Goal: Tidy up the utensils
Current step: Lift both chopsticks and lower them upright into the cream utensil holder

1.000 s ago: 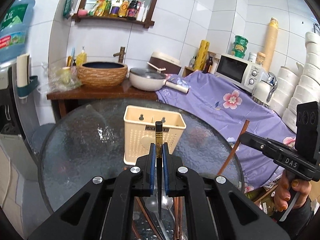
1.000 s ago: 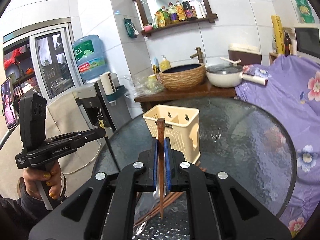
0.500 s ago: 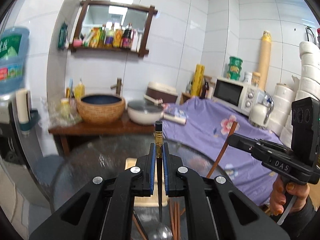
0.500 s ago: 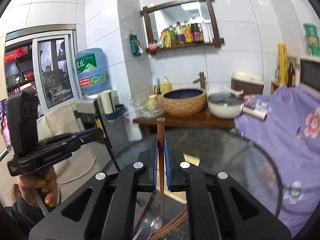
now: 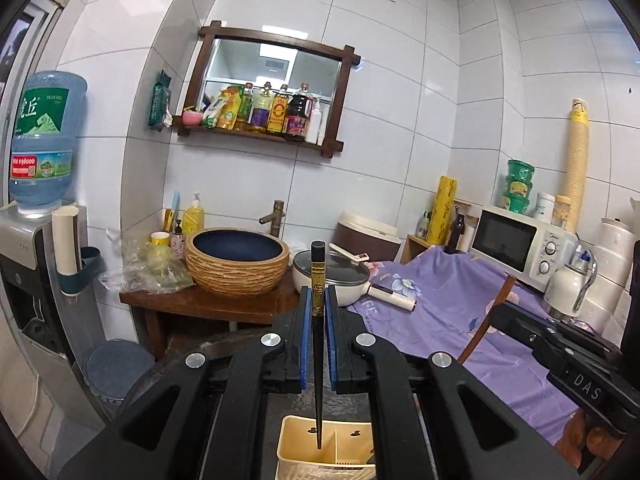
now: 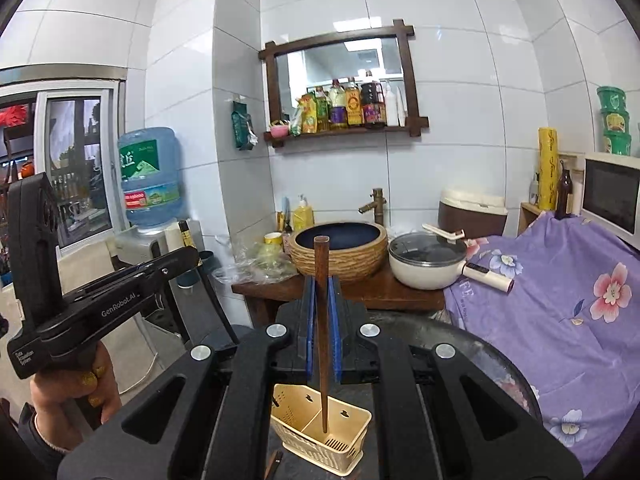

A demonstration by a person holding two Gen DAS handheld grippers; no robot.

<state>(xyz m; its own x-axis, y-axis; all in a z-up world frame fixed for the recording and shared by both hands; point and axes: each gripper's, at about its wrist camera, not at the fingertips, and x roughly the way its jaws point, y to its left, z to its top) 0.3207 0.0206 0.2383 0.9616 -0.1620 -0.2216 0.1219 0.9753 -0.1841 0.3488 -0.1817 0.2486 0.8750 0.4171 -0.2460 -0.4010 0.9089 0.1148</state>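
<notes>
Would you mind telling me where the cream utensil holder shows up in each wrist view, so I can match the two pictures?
Left wrist view: the cream utensil holder sits at the bottom centre, below the left gripper, partly cut off by the picture's edge.
Right wrist view: the holder is at the bottom centre, below the right gripper, turned corner-on.
Shared landmark: the woven basin beyond the table.

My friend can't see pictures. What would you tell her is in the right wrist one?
The right claw is shut on a brown wooden chopstick, holding it upright above a cream plastic utensil holder on a round glass table. At the left, a hand holds the left claw; behind are a basin and a pan.
</notes>
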